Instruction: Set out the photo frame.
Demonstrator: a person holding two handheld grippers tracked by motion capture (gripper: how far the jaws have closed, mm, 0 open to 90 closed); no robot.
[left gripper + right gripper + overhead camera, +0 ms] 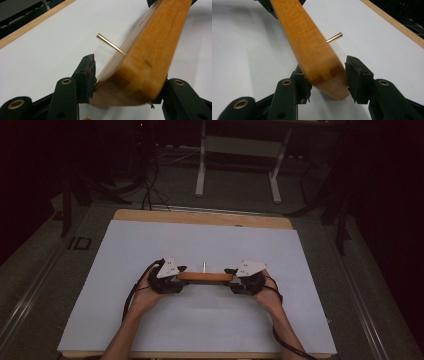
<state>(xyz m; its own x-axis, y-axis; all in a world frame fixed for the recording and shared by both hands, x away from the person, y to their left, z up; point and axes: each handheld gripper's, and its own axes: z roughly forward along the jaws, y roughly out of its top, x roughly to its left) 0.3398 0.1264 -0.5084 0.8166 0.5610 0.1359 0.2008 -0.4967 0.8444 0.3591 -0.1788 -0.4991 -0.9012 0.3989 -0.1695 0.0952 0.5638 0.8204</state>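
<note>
The wooden board (205, 277) lies crosswise over the white bench (150, 245) — its long axis running from the left tool (176, 279) to the right tool (233, 281). Each tool clamps one end, jaws against the board's faces — a brass pin (204, 266) rises mid-length, equally near both.

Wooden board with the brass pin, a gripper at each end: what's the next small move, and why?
Probably close the right gripper firmly before lifting. The wooden board spans both grippers, the left gripper grips its other end, and the right jaws look barely seated on the end.
</note>
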